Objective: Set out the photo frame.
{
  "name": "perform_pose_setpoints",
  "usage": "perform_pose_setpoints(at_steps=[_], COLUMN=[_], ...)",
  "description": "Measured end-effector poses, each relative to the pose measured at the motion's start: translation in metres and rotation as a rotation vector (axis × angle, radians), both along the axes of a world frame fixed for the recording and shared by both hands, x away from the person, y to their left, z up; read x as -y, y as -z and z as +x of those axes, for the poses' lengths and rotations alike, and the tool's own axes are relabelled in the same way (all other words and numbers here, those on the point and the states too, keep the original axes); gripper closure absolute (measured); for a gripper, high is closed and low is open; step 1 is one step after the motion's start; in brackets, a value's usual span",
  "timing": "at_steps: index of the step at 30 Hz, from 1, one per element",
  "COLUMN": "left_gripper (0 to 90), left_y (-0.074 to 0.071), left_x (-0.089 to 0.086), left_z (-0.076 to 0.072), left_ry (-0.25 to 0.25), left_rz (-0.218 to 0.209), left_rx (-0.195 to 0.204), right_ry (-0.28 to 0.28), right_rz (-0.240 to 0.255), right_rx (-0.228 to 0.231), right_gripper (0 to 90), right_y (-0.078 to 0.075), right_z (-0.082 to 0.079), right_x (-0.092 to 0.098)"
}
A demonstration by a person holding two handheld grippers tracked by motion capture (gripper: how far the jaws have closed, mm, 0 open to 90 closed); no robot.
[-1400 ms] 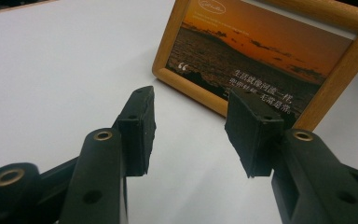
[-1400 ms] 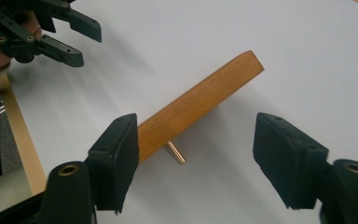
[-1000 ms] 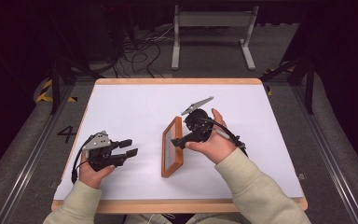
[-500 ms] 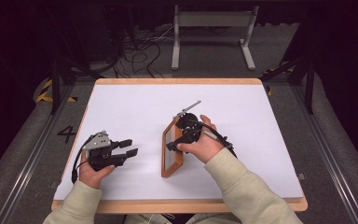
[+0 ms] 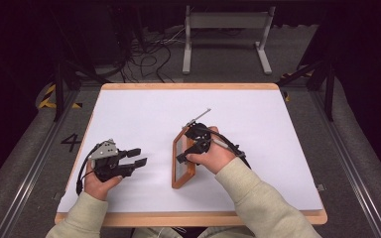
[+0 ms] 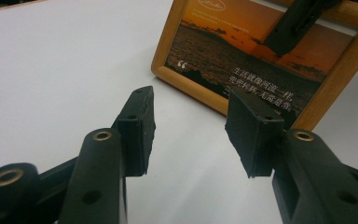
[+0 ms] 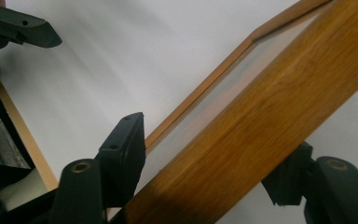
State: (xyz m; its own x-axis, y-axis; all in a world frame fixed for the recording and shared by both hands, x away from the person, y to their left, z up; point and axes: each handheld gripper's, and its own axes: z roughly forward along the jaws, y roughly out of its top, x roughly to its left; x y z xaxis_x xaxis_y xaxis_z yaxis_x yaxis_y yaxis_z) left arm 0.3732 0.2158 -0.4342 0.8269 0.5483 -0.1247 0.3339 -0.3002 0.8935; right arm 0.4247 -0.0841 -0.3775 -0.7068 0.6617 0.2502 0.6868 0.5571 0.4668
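A wooden picture frame (image 5: pixel 175 163) with a sunset photo (image 6: pixel 261 60) rests on the white table (image 5: pixel 144 114), a little right of centre. My right gripper (image 5: pixel 186 151) reaches over the frame's right edge. Its jaws have just been closing, and the right gripper view has the wood bar (image 7: pixel 279 93) between the pads of my right gripper (image 7: pixel 209 172), one on the glass side and one behind. My left gripper (image 5: pixel 139 156) lies on the table to the frame's left and points at it, open, with nothing inside. The left gripper view shows the same gap in my left gripper (image 6: pixel 191 130).
The table has a wooden rim (image 5: pixel 188 217). A metal stand (image 5: pixel 225 22) and loose cables (image 5: pixel 149 54) sit on the floor beyond the far edge. Bare white surface lies behind and to the right of the frame.
My right hand has come down and to the left onto the frame's right edge, and its jaws have narrowed around the wood. The left hand and the frame have kept still.
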Motion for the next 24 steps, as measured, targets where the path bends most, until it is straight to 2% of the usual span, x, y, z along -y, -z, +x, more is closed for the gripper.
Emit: perform_pose_setpoints(at_steps=[2,10,11,20,24], left_gripper=[52.6,52.6,52.6,52.6,52.6], left_y=[0.0,-0.001,-0.001,-0.001,-0.001], left_x=[0.0,0.0,0.0,-0.001,-0.001], left_z=[0.0,0.0,0.0,-0.001,-0.001], left_ry=[0.003,0.014,0.015,0.008,0.007], left_rz=[0.001,0.003,0.003,-0.006,-0.005], left_rx=[-0.001,0.004,0.009,0.009,0.009], right_ry=[0.007,0.006,-0.004,-0.059,-0.108], right_rz=[0.003,-0.014,-0.024,-0.033,-0.062], right_rx=[-0.032,-0.038,-0.044,-0.062,-0.027], right_gripper=[42.4,56.6,63.7,70.9,71.2], right_y=[0.0,-0.004,-0.006,-0.009,-0.015], right_z=[0.001,0.0,0.001,0.004,0.004], right_x=[0.001,0.002,0.003,0.006,0.009])
